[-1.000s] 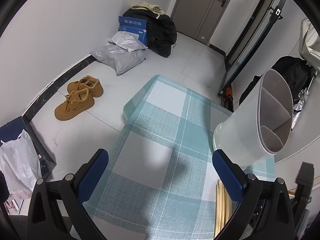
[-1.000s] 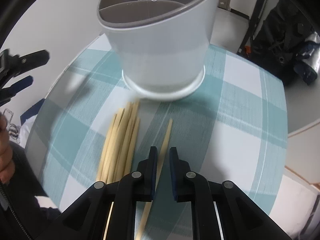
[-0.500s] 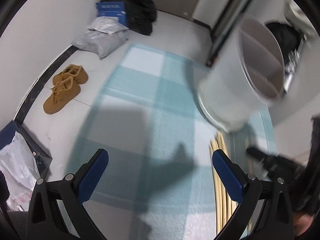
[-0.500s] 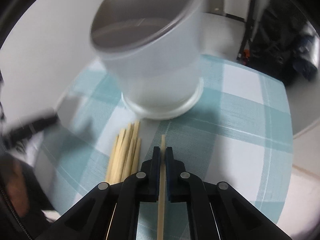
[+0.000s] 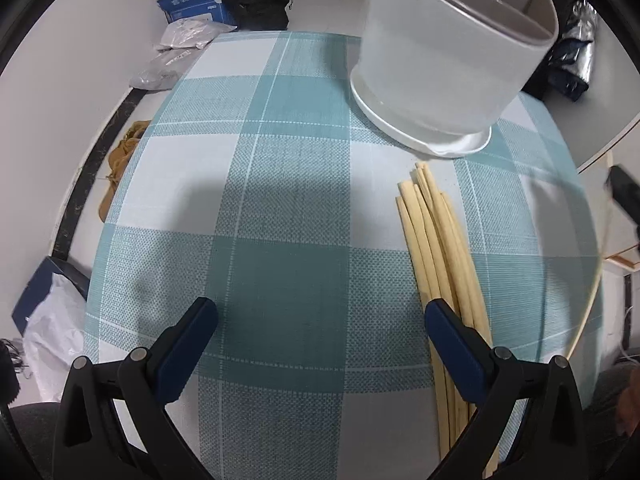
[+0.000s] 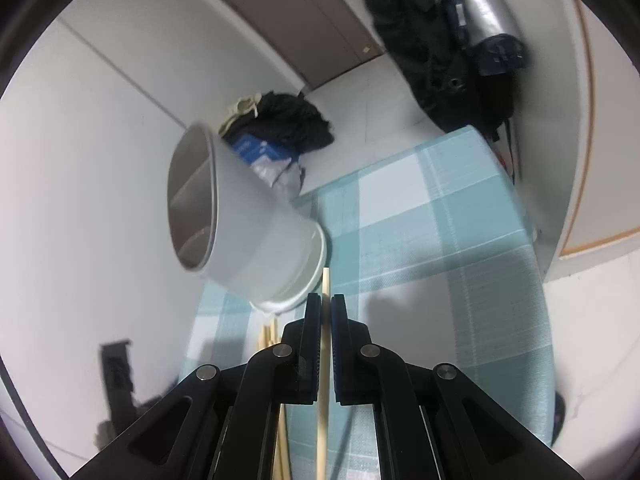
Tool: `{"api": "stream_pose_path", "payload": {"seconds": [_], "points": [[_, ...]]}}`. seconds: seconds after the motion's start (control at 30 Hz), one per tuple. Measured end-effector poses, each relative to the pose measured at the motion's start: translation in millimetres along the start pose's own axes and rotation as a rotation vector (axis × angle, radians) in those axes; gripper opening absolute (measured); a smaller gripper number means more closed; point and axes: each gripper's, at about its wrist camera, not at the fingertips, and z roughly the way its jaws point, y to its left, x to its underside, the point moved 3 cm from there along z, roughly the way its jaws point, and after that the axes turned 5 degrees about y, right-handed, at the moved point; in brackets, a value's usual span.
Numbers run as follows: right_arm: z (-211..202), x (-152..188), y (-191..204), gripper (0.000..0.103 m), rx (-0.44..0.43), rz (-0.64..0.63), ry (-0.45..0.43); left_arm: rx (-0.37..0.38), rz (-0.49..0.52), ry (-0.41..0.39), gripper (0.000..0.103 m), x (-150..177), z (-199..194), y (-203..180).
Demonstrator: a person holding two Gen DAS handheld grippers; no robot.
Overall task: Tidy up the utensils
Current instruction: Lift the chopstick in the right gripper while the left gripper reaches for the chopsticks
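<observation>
Between my right gripper's (image 6: 326, 308) jaws sits one chopstick (image 6: 323, 384), pinched mid-length, its tip level with the base of the white holder (image 6: 256, 240) — a second ago it lay on the checked tablecloth (image 5: 280, 200) with the jaws still apart around it, so the pick is made and the stick is off the cloth. Next, I judge, comes tipping it upright over one of the holder's compartments. My left gripper (image 5: 320, 324), jaws spread wide and empty, has swung in beside the remaining bundle of chopsticks (image 5: 436, 248) — likely next.
</observation>
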Motion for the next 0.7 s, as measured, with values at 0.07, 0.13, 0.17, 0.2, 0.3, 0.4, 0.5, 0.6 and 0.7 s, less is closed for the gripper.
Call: {"api": "stream_pose_path", "payload": {"seconds": [0.07, 0.13, 0.17, 0.2, 0.3, 0.4, 0.5, 0.6, 0.7], "points": [[-4.3, -7.8, -2.4, 0.004, -0.024, 0.021, -0.018, -0.002, 0.0, 0.0, 0.101, -0.8, 0.6, -3.9], [-13.8, -3.2, -3.4, 0.004, -0.027, 0.012, -0.043, -0.002, -0.008, 0.007, 0.101, -2.1, 1.8, -5.5], [-15.7, -2.9, -1.9, 0.004, -0.029, 0.011, -0.048, -0.005, -0.015, 0.017, 0.101, -3.7, 2.1, -4.5], [-17.9, -1.0, -0.9, 0.004, -0.034, 0.01, -0.052, -0.008, -0.022, 0.025, 0.101, -4.2, 2.8, -4.4], [-20.0, -0.3, -0.6, 0.004, -0.02, -0.01, -0.055, -0.073, -0.051, 0.065, 0.101, -5.0, 5.7, 3.6], [-24.8, -1.4, -2.5, 0.004, -0.015, -0.03, -0.067, -0.06, -0.052, 0.068, 0.101, -7.9, 7.8, 6.7], [-24.0, -1.6, 0.8, 0.004, -0.028, -0.035, -0.074, -0.058, -0.047, 0.057, 0.097, -10.7, 8.8, 7.0], [-26.9, -0.8, 3.2, 0.004, -0.031, -0.043, -0.081, -0.065, -0.058, 0.053, 0.083, -17.1, 8.1, 2.4], [-29.0, 0.5, 5.4, 0.004, -0.035, -0.052, -0.09, -0.065, -0.067, 0.075, 0.056, -23.0, 7.5, -6.9]]}}
